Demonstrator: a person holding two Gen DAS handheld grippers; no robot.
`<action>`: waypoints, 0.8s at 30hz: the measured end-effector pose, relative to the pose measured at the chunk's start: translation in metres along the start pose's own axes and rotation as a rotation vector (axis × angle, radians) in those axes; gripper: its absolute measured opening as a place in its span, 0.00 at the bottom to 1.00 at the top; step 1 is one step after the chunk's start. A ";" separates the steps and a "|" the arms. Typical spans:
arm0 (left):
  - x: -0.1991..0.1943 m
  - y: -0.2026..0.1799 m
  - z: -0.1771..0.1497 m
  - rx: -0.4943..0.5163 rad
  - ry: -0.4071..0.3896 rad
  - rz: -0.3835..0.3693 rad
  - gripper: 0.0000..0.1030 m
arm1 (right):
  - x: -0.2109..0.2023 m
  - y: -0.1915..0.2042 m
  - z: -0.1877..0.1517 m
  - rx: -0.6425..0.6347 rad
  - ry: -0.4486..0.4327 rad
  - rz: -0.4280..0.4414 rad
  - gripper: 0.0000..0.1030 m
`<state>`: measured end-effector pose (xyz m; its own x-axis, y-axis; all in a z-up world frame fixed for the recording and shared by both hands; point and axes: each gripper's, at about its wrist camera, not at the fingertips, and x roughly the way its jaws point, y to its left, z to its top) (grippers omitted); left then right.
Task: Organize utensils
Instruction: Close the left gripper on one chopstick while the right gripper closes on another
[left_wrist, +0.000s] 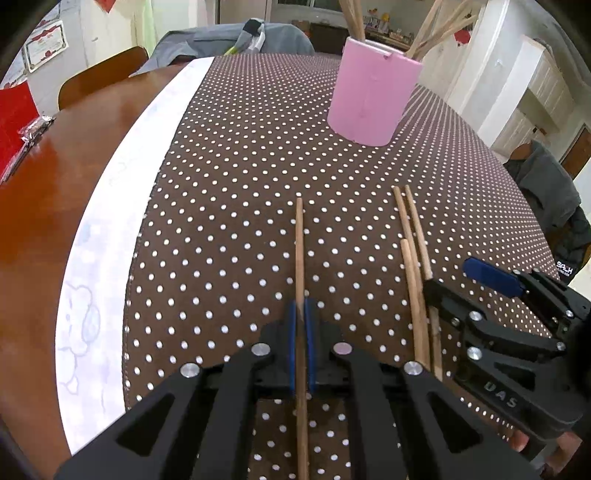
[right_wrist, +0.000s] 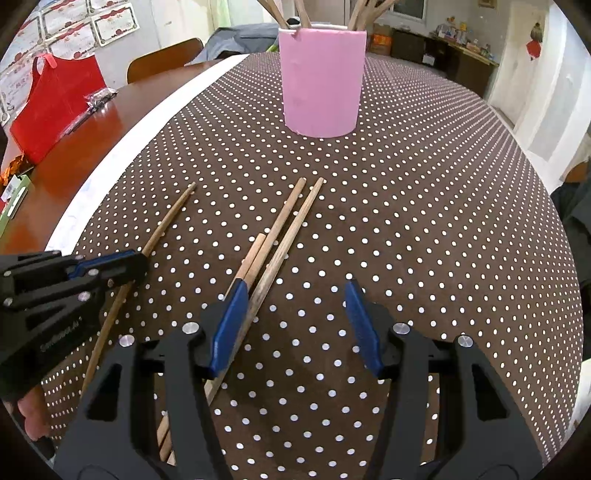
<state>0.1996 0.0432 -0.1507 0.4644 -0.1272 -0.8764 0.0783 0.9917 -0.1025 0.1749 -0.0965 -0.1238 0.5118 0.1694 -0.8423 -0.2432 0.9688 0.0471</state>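
Note:
My left gripper (left_wrist: 301, 317) is shut on a single wooden chopstick (left_wrist: 299, 251) that points away toward the pink holder (left_wrist: 371, 96). In the right wrist view the same gripper (right_wrist: 138, 260) clamps that chopstick (right_wrist: 168, 221) at the left. Three more chopsticks (right_wrist: 291, 229) lie side by side on the dotted cloth. My right gripper (right_wrist: 295, 325) is open low over their near part. One of them lies just inside its left pad (right_wrist: 229, 325) and the other two run under that finger. The pink holder (right_wrist: 321, 74) stands upright with several chopsticks in it.
The brown dotted cloth (right_wrist: 424, 206) covers a wooden table (left_wrist: 48, 206) and has a white border (left_wrist: 122, 206). A red bag (right_wrist: 55, 107) sits at the far left. Chairs with grey and dark clothes (left_wrist: 546, 192) stand around the table's edge.

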 end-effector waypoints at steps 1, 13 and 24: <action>0.001 0.000 0.002 0.004 0.006 0.004 0.06 | 0.000 0.000 0.000 -0.001 0.004 0.001 0.53; 0.016 -0.010 0.031 0.036 0.080 0.012 0.21 | 0.019 0.007 0.032 -0.091 0.172 -0.012 0.44; 0.015 -0.008 0.030 0.043 0.058 0.029 0.06 | 0.020 -0.018 0.043 -0.036 0.169 0.044 0.10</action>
<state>0.2322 0.0329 -0.1492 0.4153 -0.0961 -0.9046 0.1039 0.9929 -0.0578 0.2249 -0.1027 -0.1188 0.3545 0.1756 -0.9184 -0.2935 0.9535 0.0690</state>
